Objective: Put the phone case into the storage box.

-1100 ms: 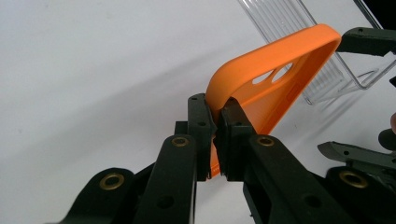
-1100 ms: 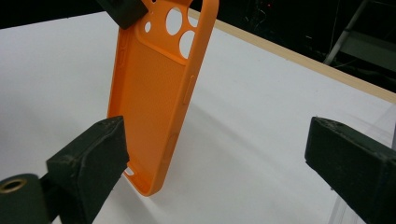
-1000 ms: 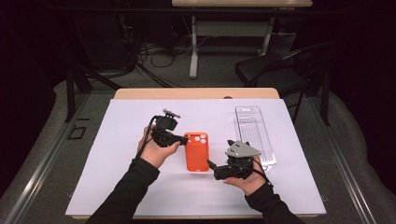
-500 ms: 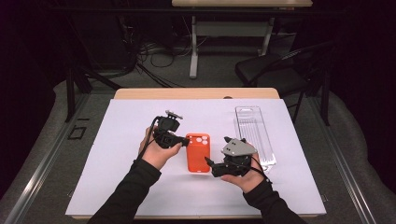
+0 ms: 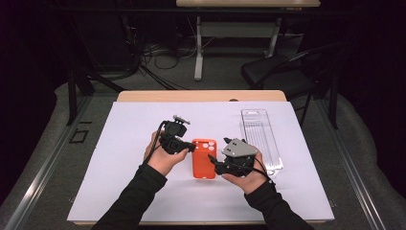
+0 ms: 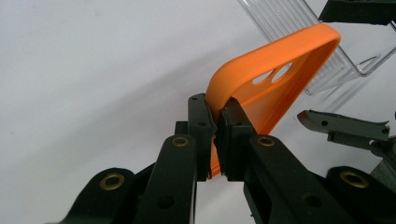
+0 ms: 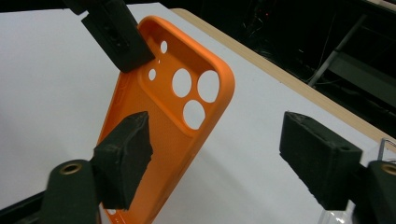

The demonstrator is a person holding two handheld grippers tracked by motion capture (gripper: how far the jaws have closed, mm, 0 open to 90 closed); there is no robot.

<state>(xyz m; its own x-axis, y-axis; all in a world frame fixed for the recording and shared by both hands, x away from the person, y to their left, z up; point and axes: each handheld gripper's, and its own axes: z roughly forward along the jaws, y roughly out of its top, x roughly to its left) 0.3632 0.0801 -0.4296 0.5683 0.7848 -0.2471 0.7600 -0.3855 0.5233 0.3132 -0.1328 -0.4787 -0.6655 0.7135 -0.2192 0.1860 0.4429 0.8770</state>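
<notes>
over table, left gripper pinching orange case

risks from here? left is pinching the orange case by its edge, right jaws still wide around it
1. The left gripper holds the orange phone case only by its thin side wall; the soft rim may flex and slip out.
2. The right gripper has just been closing, pads not yet on the case; one pad sits inside the shell, so it might push the case rather than clamp it.
3. The clear plastic tray lies close behind the right gripper; it may get knocked.
</notes>
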